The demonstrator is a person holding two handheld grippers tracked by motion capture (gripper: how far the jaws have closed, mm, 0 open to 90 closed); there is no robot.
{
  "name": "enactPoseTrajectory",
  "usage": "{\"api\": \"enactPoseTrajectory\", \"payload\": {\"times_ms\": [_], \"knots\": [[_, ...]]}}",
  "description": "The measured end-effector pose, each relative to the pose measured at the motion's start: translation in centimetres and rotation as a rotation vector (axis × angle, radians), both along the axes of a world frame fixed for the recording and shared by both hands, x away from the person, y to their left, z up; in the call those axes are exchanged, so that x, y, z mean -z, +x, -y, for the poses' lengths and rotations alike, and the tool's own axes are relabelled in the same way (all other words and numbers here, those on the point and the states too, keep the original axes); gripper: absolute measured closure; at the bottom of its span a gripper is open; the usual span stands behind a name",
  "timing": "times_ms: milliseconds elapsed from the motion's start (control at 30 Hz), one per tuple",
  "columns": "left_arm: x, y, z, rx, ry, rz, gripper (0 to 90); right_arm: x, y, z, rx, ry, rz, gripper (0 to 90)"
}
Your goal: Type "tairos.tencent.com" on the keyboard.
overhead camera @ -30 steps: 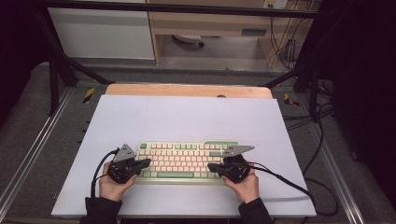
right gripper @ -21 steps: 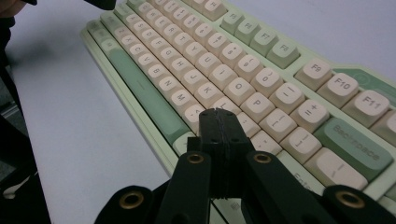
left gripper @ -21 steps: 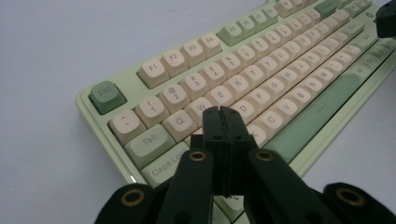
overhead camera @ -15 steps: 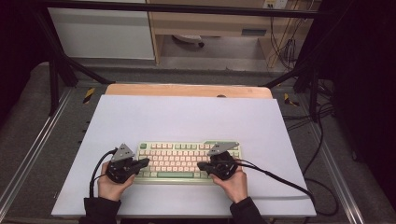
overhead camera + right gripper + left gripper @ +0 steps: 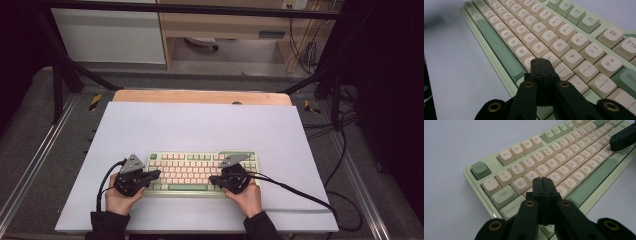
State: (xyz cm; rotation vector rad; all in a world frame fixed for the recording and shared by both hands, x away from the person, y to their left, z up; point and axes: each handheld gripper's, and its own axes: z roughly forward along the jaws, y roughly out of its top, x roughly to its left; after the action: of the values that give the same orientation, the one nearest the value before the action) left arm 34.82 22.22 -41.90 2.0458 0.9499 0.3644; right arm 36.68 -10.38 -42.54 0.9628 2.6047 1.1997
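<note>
- Left tongs: jaws pressed together, nothing between them. In the left gripper view the tip hangs over the left letter keys of the keyboard, near Q and W; the keys directly under the tip are hidden by the jaws, so whether it touches a key cannot be told.
- Right tongs: jaws together, empty. In the right gripper view the tip sits over the keys near L and the comma; the key beneath is covered, contact unclear.
- High view: left tongs at the keyboard's left end, right tongs over its right half. Both hands and dark sleeves are cut off by the bottom edge. Key legends are too small to read here.
- In the left gripper view the other black tongs enter at the top right corner, cut off by the frame edge.
- Keyboard: pale green case, cream and green keys, lying flat on the near part of the white surface, roughly centred.
- Change: the right hand has shifted leftwards along the keyboard from its right end towards the middle. The left hand has stayed put. The keyboard has not moved.
</note>
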Motion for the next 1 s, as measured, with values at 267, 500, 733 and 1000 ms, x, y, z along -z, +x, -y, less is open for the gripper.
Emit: {"api": "enactPoseTrajectory", "payload": {"times_ms": [267,500,733,1000], "knots": [[0.0,0.0,0.0,0.000,0.000,0.000,90.0,0.0,0.0,0.0,0.001,-0.003,-0.003,90.0],[0.0,0.0,0.0,-0.002,-0.001,0.001,90.0,0.2,0.0,0.0,0.000,-0.014,0.002,90.0],[0.0,0.0,0.0,0.000,0.001,0.000,90.0,0.1,-0.1,0.0,-0.001,-0.014,0.010,90.0],[-0.1,0.0,0.0,0.000,0.000,0.002,90.0,-1.0,-0.4,0.7,0.005,0.003,0.031,90.0]]}}
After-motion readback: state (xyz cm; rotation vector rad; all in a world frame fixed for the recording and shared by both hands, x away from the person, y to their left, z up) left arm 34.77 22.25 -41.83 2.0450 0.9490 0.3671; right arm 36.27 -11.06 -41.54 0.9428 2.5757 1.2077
